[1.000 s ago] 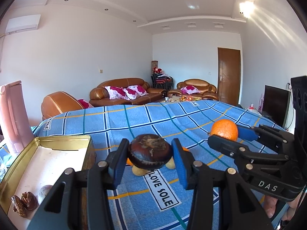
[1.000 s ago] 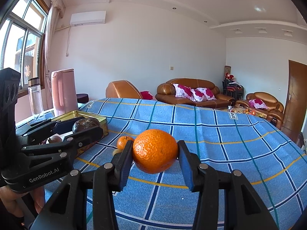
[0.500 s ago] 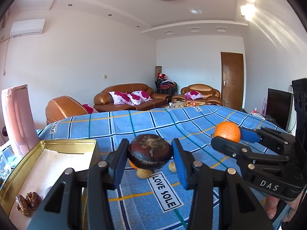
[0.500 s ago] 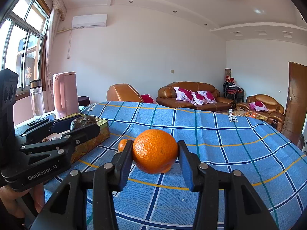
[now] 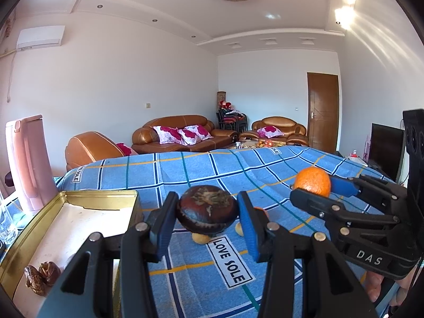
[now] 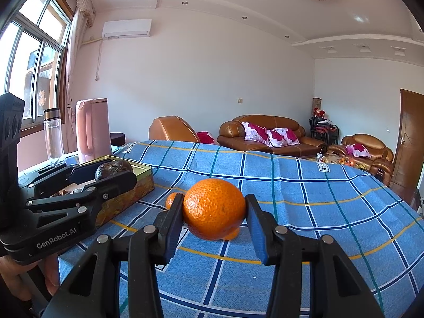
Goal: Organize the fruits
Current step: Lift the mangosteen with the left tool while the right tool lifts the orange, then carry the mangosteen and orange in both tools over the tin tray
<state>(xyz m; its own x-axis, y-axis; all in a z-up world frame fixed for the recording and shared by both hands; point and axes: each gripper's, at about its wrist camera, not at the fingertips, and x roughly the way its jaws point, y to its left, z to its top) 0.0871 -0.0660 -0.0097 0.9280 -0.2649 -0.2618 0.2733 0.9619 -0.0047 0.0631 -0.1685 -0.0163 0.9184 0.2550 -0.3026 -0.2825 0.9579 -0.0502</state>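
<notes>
Blue checked cloth [image 5: 185, 175] below: left gripper [image 5: 207, 216] pinches wrinkled dark round fruit [image 5: 207, 212]; right gripper [image 6: 214, 213] pinches dimpled orange [image 6: 214, 208].

We see a dark brown, wrinkled round fruit [image 5: 207, 212] with a pale dried patch on top, lifted off the blue checked cloth [image 5: 185, 175], just right of the gold tin [image 5: 34, 222]. An orange [image 6: 214, 209], bright with pebbled skin, is also lifted off the cloth. Small yellow-orange fruits [image 5: 199, 238] lie on the cloth beneath, near the "LOVE SOLE" label; we cannot tell how many. Two brown shrivelled pieces [image 5: 42, 278] sit touching in the tin's near corner.
</notes>
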